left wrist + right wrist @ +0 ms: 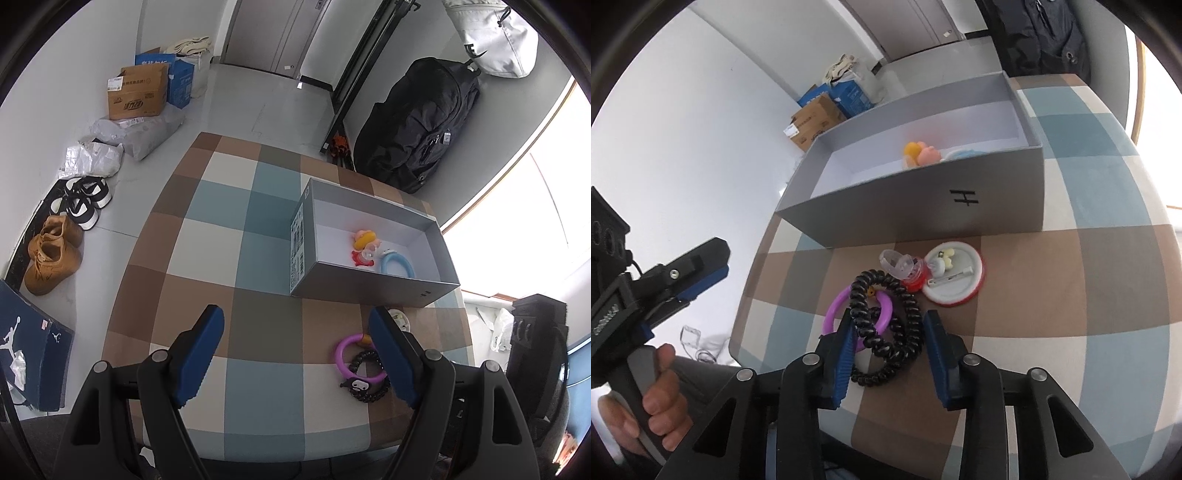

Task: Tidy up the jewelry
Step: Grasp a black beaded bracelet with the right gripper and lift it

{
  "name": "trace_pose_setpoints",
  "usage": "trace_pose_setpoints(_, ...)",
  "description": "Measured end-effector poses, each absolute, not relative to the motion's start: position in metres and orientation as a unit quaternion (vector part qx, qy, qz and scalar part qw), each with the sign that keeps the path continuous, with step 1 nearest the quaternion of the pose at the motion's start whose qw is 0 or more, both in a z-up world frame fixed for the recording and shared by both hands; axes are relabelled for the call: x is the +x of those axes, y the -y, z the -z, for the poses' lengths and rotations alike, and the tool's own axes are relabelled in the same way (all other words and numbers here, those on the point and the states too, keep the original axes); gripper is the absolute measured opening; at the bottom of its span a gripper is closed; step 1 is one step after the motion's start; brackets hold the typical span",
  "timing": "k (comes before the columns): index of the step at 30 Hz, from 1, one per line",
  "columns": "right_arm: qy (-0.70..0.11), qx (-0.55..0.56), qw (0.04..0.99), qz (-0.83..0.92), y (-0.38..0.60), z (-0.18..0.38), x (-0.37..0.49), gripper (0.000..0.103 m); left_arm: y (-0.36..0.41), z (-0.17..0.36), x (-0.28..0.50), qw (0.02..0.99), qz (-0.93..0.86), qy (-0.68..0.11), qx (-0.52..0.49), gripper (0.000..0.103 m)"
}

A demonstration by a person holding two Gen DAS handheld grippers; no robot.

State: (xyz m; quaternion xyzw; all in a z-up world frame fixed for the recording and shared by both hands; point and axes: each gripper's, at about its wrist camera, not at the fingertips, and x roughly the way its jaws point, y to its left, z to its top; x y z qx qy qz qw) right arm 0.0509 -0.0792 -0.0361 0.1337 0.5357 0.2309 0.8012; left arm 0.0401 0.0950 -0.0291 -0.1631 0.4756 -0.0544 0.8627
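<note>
1. Right gripper (889,345) narrowed around black coil bracelet (886,328) on checked table (1071,295); contact unclear.
2. Left gripper (295,354) wide, empty.
3. Round badge (955,275) shown whole only from right wrist, beside grey box (923,206).

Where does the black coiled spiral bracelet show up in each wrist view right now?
Left wrist view: black coiled spiral bracelet at lower right, overlapping the purple plastic ring.
Right wrist view: lower centre, lying between the right hand-held gripper's blue pads.
Shared landmark: the open grey cardboard box behind it.
</note>
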Motion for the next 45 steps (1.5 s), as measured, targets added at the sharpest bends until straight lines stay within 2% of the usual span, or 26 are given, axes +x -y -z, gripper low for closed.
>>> trace_pose_setpoints(2, -0.532, 0.133, 0.802, -0.236, 0.080, 0.033, 0.050, 0.016, -0.095, 0.031, 0.040, 0.859, 0.055, -0.481, -0.165, 0.077)
trace_pose_setpoints(6, -0.531, 0.139, 0.802, -0.234, 0.081, 0.031, 0.050, 0.015, -0.090, 0.035, 0.041, 0.855, 0.064, -0.488, -0.164, 0.077)
trace_pose_setpoints(9, -0.529, 0.138, 0.804, -0.234, 0.082, 0.029, 0.050, 0.009, -0.084, 0.037, 0.041, 0.855, 0.065, -0.493, -0.149, 0.077)
trace_pose_setpoints(27, -0.466, 0.140, 0.838, -0.246, 0.110, -0.008, 0.038, 0.008, -0.028, 0.065, 0.045, 0.813, 0.152, -0.552, -0.103, 0.077)
trace_pose_setpoints(39, -0.458, 0.160, 0.843, -0.233, 0.132, -0.015, 0.039, 0.008, -0.011, 0.076, 0.045, 0.819, 0.120, -0.560, -0.045, 0.077)
trace_pose_setpoints(41, -0.457, 0.161, 0.843, -0.234, 0.133, -0.016, 0.037, 0.008, -0.012, 0.075, 0.047, 0.820, 0.127, -0.556, -0.056, 0.071)
trace_pose_setpoints(43, -0.454, 0.161, 0.843, -0.237, 0.133, -0.018, 0.036, 0.008, -0.016, 0.073, 0.049, 0.820, 0.126, -0.554, -0.067, 0.056)
trace_pose_setpoints(45, -0.454, 0.161, 0.843, -0.238, 0.132, -0.018, 0.036, 0.008, -0.020, 0.073, 0.049, 0.821, 0.124, -0.552, -0.076, 0.051)
